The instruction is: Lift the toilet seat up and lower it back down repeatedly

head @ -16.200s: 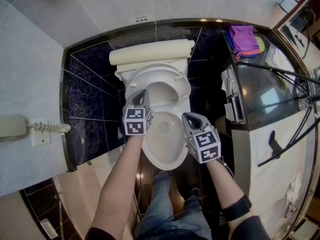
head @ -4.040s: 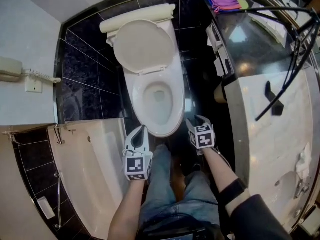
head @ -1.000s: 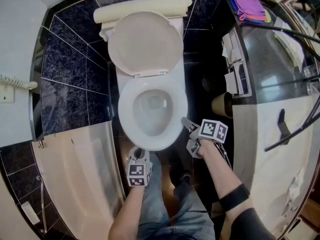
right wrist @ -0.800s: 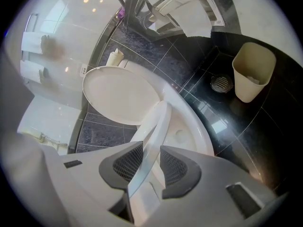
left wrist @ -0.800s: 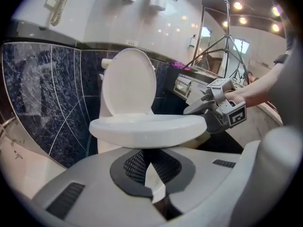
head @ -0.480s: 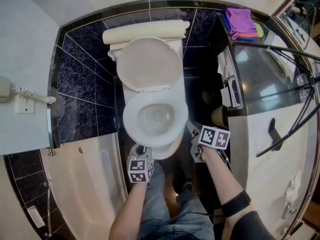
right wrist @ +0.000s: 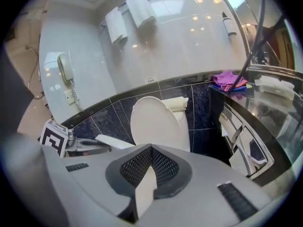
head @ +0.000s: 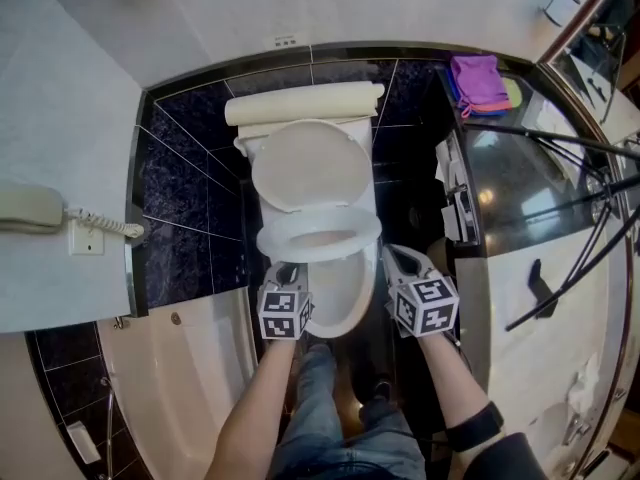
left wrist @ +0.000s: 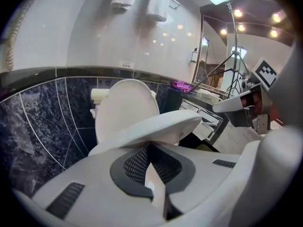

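**Seat (head: 320,236) partway up, resting on left tongs (head: 287,270)**

The seat is standing tilted between the bowl (head: 342,303) below it and the lid (head: 308,165) behind it. The lid is standing upright at the back. The seat's front edge is hanging clear of the bowl rim, and its hinge end is sitting low at the rear.

Left tongs: I am holding them pressed together, with nothing between the pads. The tips are sitting under the seat's front-left edge and look to be touching its underside, so the seat is resting on them. In the left gripper view the seat is crossing just above the tips, slanting up toward the right of that view, with the lid rising behind it.

Right tongs (head: 398,257): these are also pressed together, having just been closing, and nothing is between the pads. I am holding them just beside the bowl on its right, apart from the seat, pointing forward and downward. In the right gripper view the lid is showing straight ahead, with the left tongs and the seat's edge showing at the left.

Surroundings: a phone (head: 30,211) is hanging on the left wall. A purple cloth (head: 478,76) is lying on the counter (head: 520,178) at the right rear. A tub (head: 190,388) is sitting to the left of the bowl.
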A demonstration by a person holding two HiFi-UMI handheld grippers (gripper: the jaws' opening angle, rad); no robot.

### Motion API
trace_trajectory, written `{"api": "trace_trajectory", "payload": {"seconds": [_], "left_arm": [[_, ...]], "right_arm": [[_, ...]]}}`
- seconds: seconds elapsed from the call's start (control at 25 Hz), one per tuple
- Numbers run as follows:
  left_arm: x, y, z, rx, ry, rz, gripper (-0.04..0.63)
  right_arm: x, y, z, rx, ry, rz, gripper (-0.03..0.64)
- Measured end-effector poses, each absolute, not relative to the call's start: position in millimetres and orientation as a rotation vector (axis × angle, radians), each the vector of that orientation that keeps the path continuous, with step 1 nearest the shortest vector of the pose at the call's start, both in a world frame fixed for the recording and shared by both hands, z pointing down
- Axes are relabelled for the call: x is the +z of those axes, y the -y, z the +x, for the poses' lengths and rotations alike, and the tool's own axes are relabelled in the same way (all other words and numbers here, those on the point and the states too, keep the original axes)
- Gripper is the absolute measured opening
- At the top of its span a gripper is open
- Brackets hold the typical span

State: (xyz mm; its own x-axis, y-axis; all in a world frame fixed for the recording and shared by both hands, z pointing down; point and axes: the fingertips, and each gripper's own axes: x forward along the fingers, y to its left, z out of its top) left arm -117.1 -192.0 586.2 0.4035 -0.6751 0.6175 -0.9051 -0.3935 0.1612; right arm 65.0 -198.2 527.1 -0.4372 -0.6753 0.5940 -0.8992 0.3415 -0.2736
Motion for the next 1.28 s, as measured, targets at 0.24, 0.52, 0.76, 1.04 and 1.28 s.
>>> {"api": "trace_trajectory", "payload": {"seconds": [0.24,0.52,0.76,1.04,1.28], "left_arm": [[564.7,248.4,-118.5,0.623,1.352,2.242,-0.009],[553.1,320.9,-122.4,0.586,1.376,2.282,-0.009],[554.9,381.4,-127.3,0.615,1.392,2.291,-0.009],[563.7,408.1,-131.1,0.669,1.377,2.296,-0.009],[561.2,388.9,-125.2,0.672,1.361,2.310,-0.009]], "right_arm": [[506.4,224.8,49.7,0.694,2.259,1.372,0.017],[506.9,251.2,31.8,0.685,2.279,1.355,0.017],[511.1,267.9,19.5,0.660,2.286,1.354,0.017],[513.9,269.3,13.1,0.645,2.282,1.340,0.017],[516.8,262.6,13.2,0.654,2.277,1.339,0.017]]}}
